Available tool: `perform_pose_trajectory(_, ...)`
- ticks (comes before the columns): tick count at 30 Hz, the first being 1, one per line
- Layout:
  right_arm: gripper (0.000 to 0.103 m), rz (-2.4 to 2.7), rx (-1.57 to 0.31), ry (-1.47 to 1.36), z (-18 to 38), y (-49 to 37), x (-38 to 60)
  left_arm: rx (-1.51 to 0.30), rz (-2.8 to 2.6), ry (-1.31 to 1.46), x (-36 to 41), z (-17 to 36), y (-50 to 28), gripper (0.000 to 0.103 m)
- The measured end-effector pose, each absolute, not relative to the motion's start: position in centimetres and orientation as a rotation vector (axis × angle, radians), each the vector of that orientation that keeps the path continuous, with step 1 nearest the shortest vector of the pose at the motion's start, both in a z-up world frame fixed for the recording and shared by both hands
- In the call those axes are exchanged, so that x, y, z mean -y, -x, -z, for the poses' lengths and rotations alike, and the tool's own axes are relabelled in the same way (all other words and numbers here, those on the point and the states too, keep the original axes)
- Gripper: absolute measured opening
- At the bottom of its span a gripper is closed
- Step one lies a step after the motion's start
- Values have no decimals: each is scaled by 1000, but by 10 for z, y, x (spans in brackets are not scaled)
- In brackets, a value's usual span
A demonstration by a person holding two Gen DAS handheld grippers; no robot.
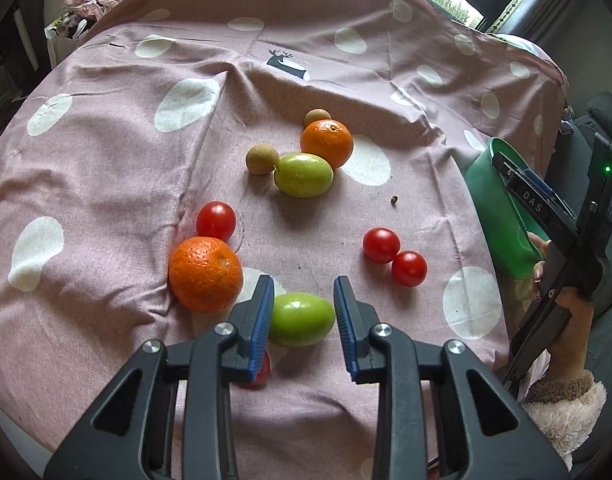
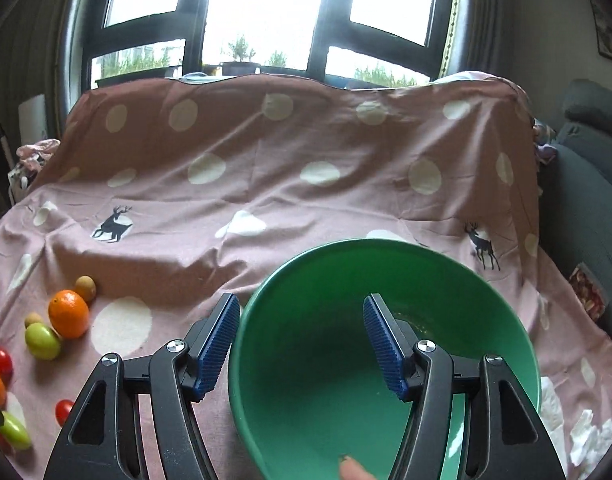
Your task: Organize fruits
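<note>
I've got the left gripper (image 1: 304, 304) spread wide, straddling the near green fruit (image 1: 302, 320); fruit sits between the two blue pads, right pad apart from it, left pad at or just off its skin, can't tell which; its long axis runs side to side across the jaws, so a close would likely squeeze it end to end; I'd judge a slip risk there

Taking that green fruit as landmark: big orange (image 1: 205, 274) just left of it; one tomato (image 1: 216, 221) behind the orange, touching it; tomato pair (image 1: 394, 257) to the right and a little beyond; second green fruit (image 1: 303, 175), second orange (image 1: 327, 143) and two small tan fruits clustered well beyond; another red one peeks from under the left pad

Right gripper (image 2: 302, 344) also spread wide, holding nothing; its right finger is inside the green bowl (image 2: 506, 300), left finger outside the rim, so it straddles the wall; bowl lies well right of the landmark; no fruit in it as far as I can see, just a small dark speck near the bottom

Left hand is clearly nearer the fruit; nothing sorted yet
</note>
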State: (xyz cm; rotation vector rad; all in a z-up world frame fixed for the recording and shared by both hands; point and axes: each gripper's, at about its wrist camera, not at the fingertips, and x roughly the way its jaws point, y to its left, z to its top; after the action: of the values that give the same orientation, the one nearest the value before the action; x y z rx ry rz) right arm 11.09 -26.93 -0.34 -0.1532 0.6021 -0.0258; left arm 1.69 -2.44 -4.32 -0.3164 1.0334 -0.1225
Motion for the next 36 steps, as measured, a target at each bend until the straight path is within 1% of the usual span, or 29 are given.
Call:
perform_pose_trajectory(4,63,6,-603,191,-2,-99,263,-1043,120,316,25,45,-18,30)
perform_pose_trajectory(8,64,-33,-645,197,-1,-92,262,-1047,123,319,23,45,-18,30)
perform_pose_trajectory(12,64,-27,-619,254,0,-87,256,-1051,119,327,22,46,-18,30)
perform_pose_trajectory(13,65,-26,-620,257,1,-87,256,-1051,118,327,22,46,-17,30)
perform_pose_trajectory(14,68,-28,-623,251,2,-89,256,-1052,117,328,22,46,-17,30)
perform_pose_trajectory(16,70,-34,-643,248,6,-93,256,-1053,114,335,20,46,-17,30)
perform_pose_trajectory(19,70,-17,-692,260,13,-98,256,-1060,104,335,18,47,-18,30)
perform_pose_trajectory(25,70,-73,-699,244,4,-74,251,-1074,99,351,14,48,-19,31)
perform_pose_trajectory(27,72,-98,-710,220,3,-70,252,-1077,103,349,15,47,-18,31)
perform_pose_trajectory(29,79,-86,-731,196,3,-71,253,-1083,105,343,16,48,-18,32)
perform_pose_trajectory(33,81,-58,-716,162,-6,-66,254,-1096,107,340,17,49,-18,33)
perform_pose_trajectory(36,85,-107,-717,42,-19,-58,254,-1104,114,341,19,50,-20,37)
